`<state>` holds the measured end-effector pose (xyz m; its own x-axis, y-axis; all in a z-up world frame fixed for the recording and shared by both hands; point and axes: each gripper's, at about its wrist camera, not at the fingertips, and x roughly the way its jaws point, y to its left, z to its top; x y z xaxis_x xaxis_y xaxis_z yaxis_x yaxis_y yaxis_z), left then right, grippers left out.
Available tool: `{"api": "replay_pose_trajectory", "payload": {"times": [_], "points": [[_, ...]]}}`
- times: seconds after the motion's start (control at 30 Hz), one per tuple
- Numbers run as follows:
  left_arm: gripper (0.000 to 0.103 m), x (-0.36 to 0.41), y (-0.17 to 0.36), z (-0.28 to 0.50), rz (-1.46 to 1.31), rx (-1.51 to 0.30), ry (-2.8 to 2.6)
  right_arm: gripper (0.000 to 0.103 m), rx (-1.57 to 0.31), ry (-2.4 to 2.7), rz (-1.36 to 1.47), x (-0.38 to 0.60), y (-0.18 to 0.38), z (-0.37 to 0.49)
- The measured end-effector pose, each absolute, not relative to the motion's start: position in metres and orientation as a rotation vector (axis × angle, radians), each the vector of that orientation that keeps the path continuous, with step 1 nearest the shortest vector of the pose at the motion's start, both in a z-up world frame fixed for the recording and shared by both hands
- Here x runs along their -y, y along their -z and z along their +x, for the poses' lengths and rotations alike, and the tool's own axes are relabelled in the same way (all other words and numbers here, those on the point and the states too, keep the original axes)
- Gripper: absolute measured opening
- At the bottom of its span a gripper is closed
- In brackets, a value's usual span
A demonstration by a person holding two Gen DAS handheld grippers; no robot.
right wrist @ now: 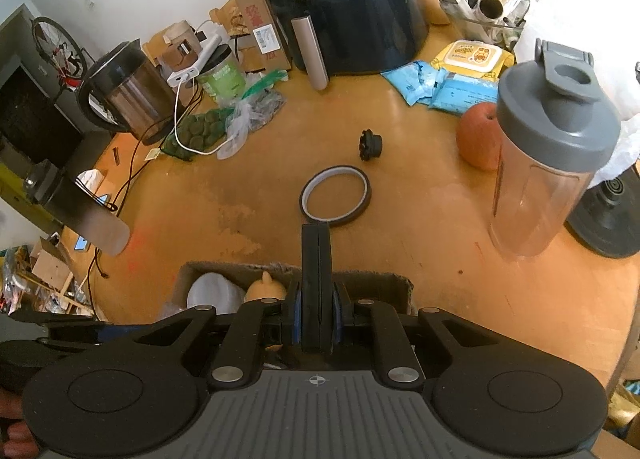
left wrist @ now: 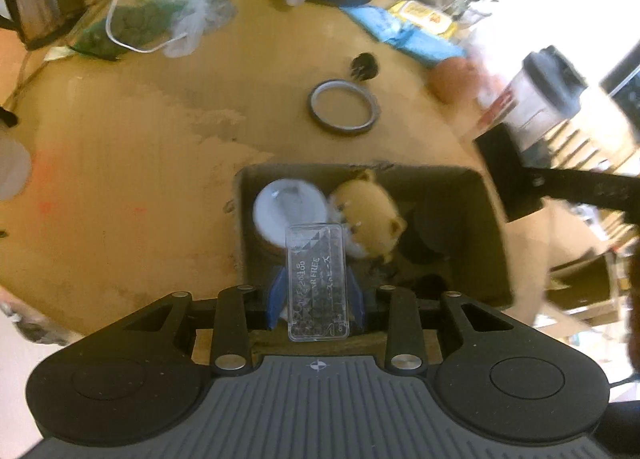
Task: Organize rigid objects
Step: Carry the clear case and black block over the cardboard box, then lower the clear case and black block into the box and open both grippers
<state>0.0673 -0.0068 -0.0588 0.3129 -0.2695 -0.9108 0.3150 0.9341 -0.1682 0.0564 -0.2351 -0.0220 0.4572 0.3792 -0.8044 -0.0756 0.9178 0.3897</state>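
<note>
My left gripper (left wrist: 317,299) is shut on a clear plastic case (left wrist: 316,279) and holds it over the open cardboard box (left wrist: 490,219). The box holds a white round lid (left wrist: 286,205), a yellow plush toy (left wrist: 372,207) and a dark object. My right gripper (right wrist: 316,231) is shut and empty, its fingers pressed together above the same box (right wrist: 384,281), pointing at a tape ring (right wrist: 335,196). A small black knob (right wrist: 370,145) lies beyond the ring. The ring (left wrist: 344,107) and knob (left wrist: 364,65) also show in the left wrist view.
A shaker bottle (right wrist: 548,155) and an apple (right wrist: 478,135) stand at the right. An air fryer (right wrist: 352,3), kettle (right wrist: 124,91), blue packets (right wrist: 436,87), wipes pack (right wrist: 472,57), plastic bags (right wrist: 224,119) and a white cable (right wrist: 188,139) line the back of the wooden table (right wrist: 440,239).
</note>
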Motion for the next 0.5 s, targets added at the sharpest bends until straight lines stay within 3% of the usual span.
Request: {"api": "replay_pose_trajectory", "payload": {"times": [0.13,0.23,0.5], "points": [[0.035,0.006,0.061,0.059,0.045,-1.197,0.363,0.017,-1.07,-0.291,0.318,0.237,0.022,0.052],[0.045,0.005,0.059,0.054,0.032,-1.187,0.347,0.018,-1.076,-0.297,0.317,0.237,0.024,0.048],[0.045,-0.003,0.056,0.044,-0.014,-1.171,0.321,0.017,-1.089,-0.313,0.319,0.236,0.029,0.042]]}}
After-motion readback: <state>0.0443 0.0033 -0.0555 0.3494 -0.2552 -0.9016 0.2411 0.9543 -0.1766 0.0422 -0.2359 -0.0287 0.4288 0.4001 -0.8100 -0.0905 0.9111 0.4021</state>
